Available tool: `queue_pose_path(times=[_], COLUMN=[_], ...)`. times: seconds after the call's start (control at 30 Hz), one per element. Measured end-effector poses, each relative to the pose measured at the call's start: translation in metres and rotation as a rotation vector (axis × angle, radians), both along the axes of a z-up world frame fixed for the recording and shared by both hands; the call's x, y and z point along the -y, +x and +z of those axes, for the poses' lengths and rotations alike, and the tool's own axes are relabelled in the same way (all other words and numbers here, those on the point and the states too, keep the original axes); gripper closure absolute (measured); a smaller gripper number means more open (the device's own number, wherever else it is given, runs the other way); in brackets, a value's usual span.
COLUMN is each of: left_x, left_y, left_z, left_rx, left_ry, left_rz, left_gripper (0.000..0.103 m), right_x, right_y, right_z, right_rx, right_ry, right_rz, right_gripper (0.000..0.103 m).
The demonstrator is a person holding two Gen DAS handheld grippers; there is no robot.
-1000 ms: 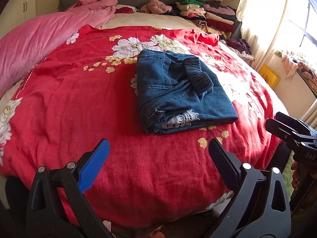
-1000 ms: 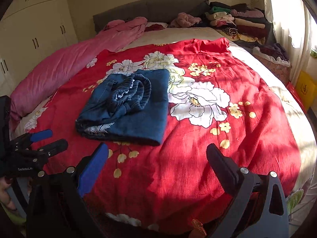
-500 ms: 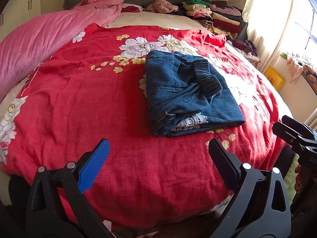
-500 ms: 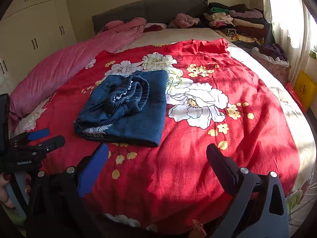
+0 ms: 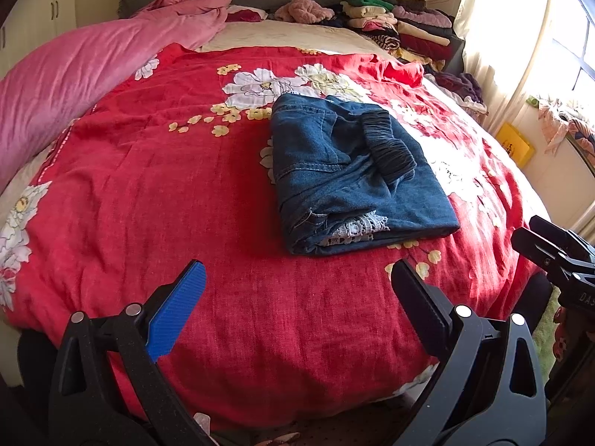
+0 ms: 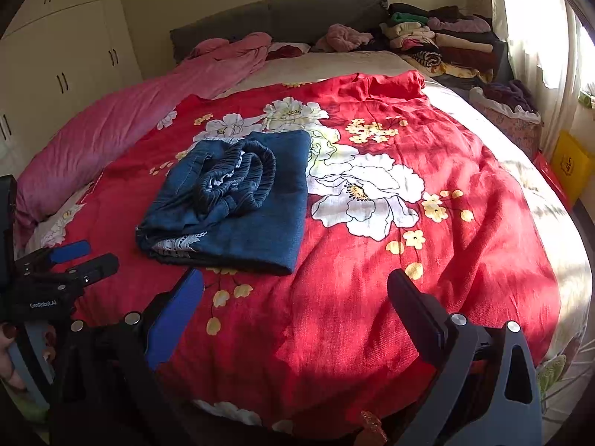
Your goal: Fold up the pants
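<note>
Two grippers: both hung over the near edge of the red bedspread (image 5: 156, 193)
Left gripper (image 5: 297, 290): jaws spread wide, holding nothing
Right gripper (image 6: 295, 297): jaws spread wide, holding nothing
Jeans (image 5: 346, 174): folded on the bedspread, ahead of both jaws, untouched by either

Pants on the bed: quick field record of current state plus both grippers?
item: blue denim pants, folded into a compact rectangle
waistband: elastic band bunched on top of the fold
trim: white lace showing at the near edge
surface: red floral bedspread
left gripper: open, empty, short of the pants, not touching
right gripper: open, empty, short of the pants, not touching
background: pink quilt along the bed's left side; stack of folded clothes near the headboard
</note>
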State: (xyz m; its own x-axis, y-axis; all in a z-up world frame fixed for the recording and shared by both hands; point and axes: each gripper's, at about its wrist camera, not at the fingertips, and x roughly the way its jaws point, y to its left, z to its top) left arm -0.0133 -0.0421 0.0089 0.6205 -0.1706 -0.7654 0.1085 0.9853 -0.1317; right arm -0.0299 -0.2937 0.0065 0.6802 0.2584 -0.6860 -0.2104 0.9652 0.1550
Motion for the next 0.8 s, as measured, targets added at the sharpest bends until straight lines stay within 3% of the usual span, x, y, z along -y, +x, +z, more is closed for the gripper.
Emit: queue_pose_path(times=[0.8], left_x=[-0.0008], left_y=[-0.0001], left_z=[0.0005], left_rx=[0.000], left_ry=[0.002], left_rz=[0.002], left_gripper=[0.009], right_x=[0.0012], right_y=[-0.0006], right_z=[0.0006], right_rx=[-0.001], right_ry=[-0.001], right_rz=[-0.001], right_gripper=[0.004])
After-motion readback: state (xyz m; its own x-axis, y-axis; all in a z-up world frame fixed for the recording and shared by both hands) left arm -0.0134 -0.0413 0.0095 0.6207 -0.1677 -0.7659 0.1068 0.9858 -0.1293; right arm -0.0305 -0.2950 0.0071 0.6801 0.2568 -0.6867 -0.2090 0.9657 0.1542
